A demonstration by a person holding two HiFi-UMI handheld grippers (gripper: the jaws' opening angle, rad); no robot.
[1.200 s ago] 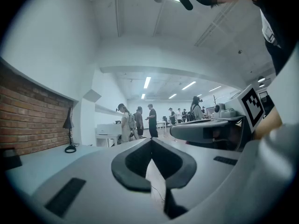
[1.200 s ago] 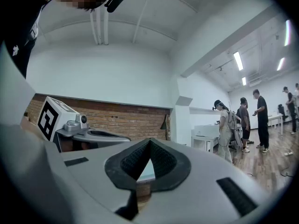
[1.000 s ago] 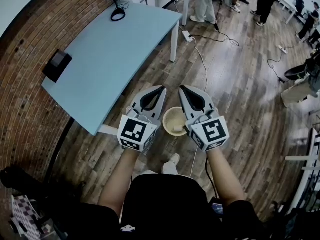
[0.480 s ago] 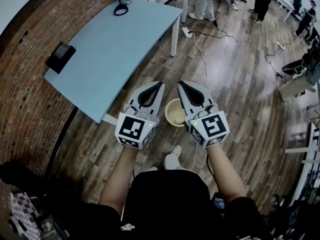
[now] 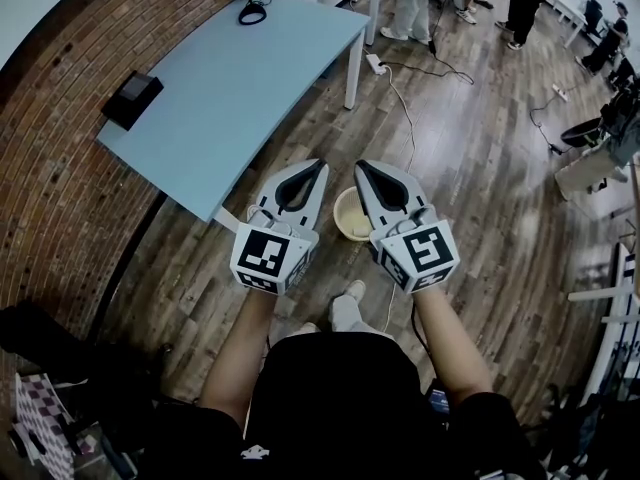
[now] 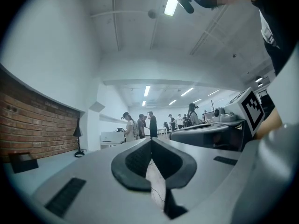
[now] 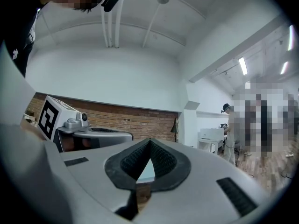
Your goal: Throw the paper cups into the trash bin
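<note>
A floor of brown wooden planks (image 5: 480, 218) fills most of the head view, running from the lower middle out to the right edge and the top. A curved red brick wall (image 5: 60, 168) takes the left side of the frame. Against it, in the upper left, stands a pale blue table (image 5: 240, 78) with white legs, its top bare apart from two small things. In the gripper views the room is white, with a high ceiling (image 6: 140, 31) and long strip lights (image 6: 147, 91). Several people (image 5: 415, 3) stand at the top of the head view, well apart from the table. In the middle of the frame the person's two arms hold the left gripper (image 5: 322, 165) and the right gripper (image 5: 360, 165) side by side, both pointing toward the top. Each gripper's own view shows its dark pads meeting at the tips with nothing caught between them. The paper cup (image 5: 350, 213) shows in the gap between the two gripper bodies, mouth up and seemingly empty. I cannot tell whether either body touches it. A black box (image 5: 132, 98) lies near the table's left edge and a black lamp (image 5: 250, 8) stands at its top corner. A white power strip (image 5: 377, 64) lies on the floor beside the table leg, with a thin cable (image 5: 405, 118) trailing down from it. A pale shoe (image 5: 346, 311) shows just below the cup.
</note>
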